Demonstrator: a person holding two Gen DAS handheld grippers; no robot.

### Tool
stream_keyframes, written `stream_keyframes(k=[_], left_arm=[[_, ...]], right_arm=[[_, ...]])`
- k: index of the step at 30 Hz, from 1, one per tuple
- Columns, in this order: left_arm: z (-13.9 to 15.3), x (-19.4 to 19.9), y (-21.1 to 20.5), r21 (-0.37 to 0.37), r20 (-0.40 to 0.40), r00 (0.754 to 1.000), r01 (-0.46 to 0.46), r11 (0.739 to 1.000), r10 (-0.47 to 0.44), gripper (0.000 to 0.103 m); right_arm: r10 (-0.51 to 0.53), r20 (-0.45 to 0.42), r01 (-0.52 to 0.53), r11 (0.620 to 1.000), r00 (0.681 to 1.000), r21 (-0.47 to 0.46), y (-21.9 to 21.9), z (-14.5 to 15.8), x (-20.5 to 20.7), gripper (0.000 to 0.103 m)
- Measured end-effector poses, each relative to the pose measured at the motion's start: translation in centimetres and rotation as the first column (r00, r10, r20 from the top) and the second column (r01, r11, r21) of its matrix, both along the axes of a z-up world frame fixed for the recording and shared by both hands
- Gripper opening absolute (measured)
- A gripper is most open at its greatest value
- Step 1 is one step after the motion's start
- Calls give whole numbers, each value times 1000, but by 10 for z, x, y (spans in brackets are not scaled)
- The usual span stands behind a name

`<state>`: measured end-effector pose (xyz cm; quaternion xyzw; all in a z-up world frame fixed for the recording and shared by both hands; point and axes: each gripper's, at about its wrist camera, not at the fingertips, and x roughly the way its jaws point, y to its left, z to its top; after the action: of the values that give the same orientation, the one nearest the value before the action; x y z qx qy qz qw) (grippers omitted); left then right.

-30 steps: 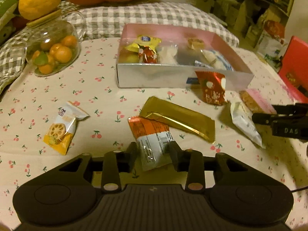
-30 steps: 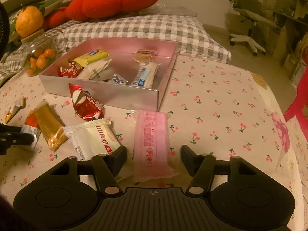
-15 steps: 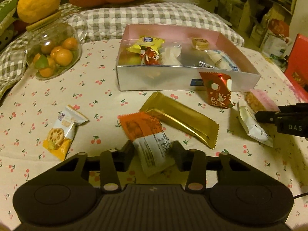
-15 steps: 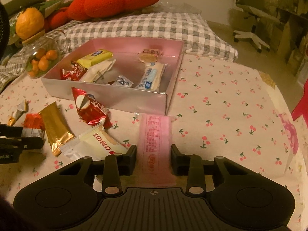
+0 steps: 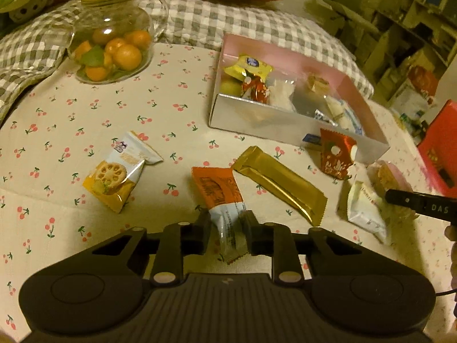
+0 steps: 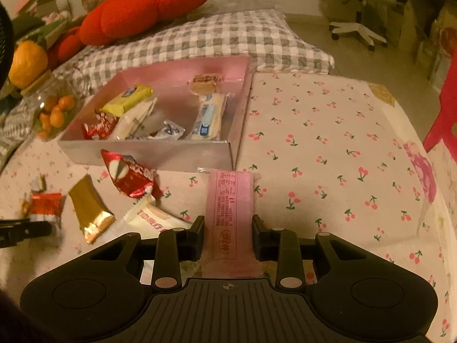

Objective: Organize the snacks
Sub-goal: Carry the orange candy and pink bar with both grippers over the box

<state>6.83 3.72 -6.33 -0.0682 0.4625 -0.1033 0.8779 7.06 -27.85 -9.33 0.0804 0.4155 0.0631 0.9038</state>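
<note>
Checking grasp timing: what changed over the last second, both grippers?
Both closed. The left gripper has just been closing and now pinches the orange-and-white snack packet, which has shifted slightly. The right gripper closed on the pink snack packet, now pointing at the box. Unchanged: silver box, gold bar, red packet, lotus-root chip packet, jar of small oranges.

Glass jar of small oranges (image 5: 110,53) on cherry-print cloth (image 6: 328,148), red cushion (image 6: 148,3) behind
</note>
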Motion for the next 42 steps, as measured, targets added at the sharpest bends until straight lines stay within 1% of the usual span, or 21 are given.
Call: stream_keyframes(k=[3,7,9,17,21,24,33,42], left_arm=[[2,-1,3,-8,-1,1000,-3,1000,3,18],[3,-1,9,-37,-4,1000,-3,999,2,15],[5,-2,14,-60,-3,1000,0,998,0,9],[8,-3,32,-122,-27,999,-39,992,36,9],[13,-4,32,-132,-10,999,-43,990,42,9],[19,-3,29,-144,7,999,-41,989,43,9],[28,9,25,-188,25,997,-67,980,73,9],[39,28,5,-231,61,994,-73,970,89,9]], right_arm=[[-7,-3,8,1000,1000,22,-1,5,-2,31],[-17,-11,17,998,1000,52,-3,9,-3,31],[-22,-13,23,997,1000,67,-4,11,-4,31],[-28,-1,28,993,1000,113,-7,23,-8,31],[-23,6,22,990,1000,137,-7,29,-9,31],[-20,14,18,989,1000,148,-4,33,-8,31],[-33,31,27,981,999,190,3,44,1,31],[-53,47,40,970,998,241,16,54,22,31]])
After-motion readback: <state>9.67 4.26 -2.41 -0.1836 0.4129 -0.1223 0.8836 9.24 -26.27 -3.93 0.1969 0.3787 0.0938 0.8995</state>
